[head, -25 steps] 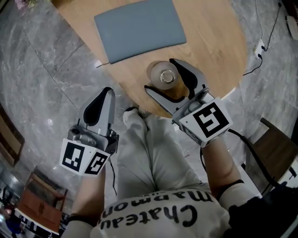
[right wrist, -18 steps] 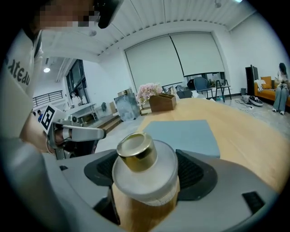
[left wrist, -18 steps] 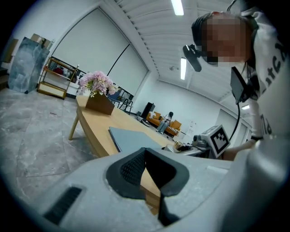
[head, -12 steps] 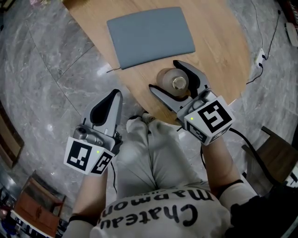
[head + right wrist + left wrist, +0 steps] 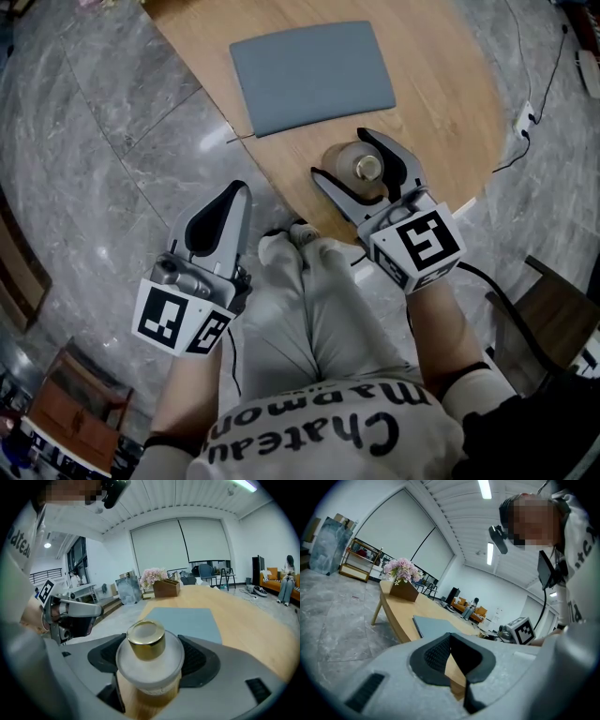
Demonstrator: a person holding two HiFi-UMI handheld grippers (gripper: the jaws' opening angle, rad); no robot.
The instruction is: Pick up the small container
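Note:
The small container (image 5: 360, 169) is a frosted bottle with a gold cap (image 5: 146, 640), standing near the front edge of the round wooden table (image 5: 441, 84). My right gripper (image 5: 337, 152) is open and straddles it, one jaw on each side, pads close to the bottle's walls. From the right gripper view the bottle (image 5: 149, 667) fills the gap between the ribbed pads (image 5: 197, 660); I cannot tell whether they touch it. My left gripper (image 5: 234, 197) hangs off the table's left over the floor, shut with nothing in it, and its jaws (image 5: 461, 688) meet at the tip.
A grey mat (image 5: 312, 75) lies on the table just beyond the bottle. A box of pink flowers (image 5: 164, 585) stands at the table's far end. The person's legs (image 5: 309, 309) sit between the grippers. A chair (image 5: 553, 291) and a cable (image 5: 530, 94) are at right.
The right gripper has pushed further round the bottle and its jaws have narrowed toward it. The left gripper stays shut, shifted slightly right.

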